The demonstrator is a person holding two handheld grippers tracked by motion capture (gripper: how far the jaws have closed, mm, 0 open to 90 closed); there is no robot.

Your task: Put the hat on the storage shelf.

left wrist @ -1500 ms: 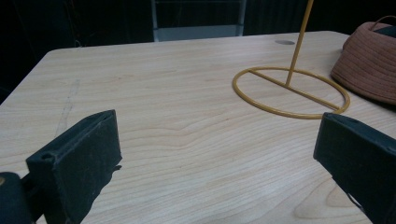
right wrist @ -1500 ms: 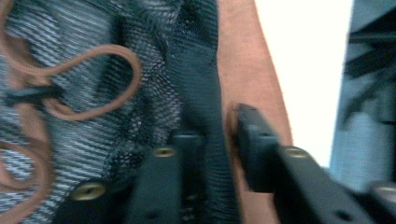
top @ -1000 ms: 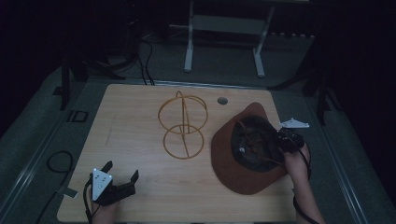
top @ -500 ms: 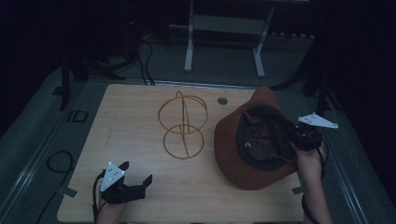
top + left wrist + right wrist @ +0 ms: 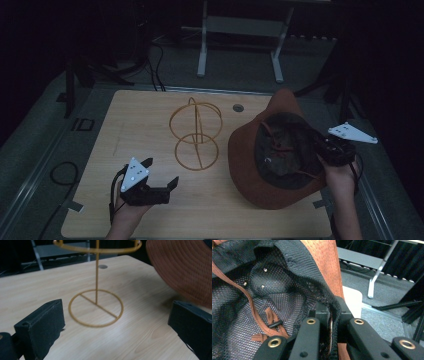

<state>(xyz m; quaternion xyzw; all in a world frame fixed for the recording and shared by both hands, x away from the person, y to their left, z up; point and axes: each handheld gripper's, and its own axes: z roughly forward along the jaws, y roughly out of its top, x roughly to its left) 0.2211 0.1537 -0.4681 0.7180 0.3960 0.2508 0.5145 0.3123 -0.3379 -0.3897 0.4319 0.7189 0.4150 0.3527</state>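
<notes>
A pale wooden counter [image 5: 150, 115] carries the scene, with a brown brimmed hat [image 5: 250, 165] tilted up at its right side, its dark mesh lining [image 5: 282, 150] and cord facing the camera. Left of the hat and just apart from it stands a yellow wire hat stand [image 5: 195, 134], bare, its round base flat on the counter. The right gripper [image 5: 332, 150] has its fingers closed tight on the hat's edge, brim and lining pinched between them. The left gripper [image 5: 160, 175] hovers near the counter's front, fingers spread wide and holding nothing, pointed toward the stand's base. The hat appears lifted partly clear, so the pick-up looks done; carrying it over and settling it on the stand seems to remain.
</notes>
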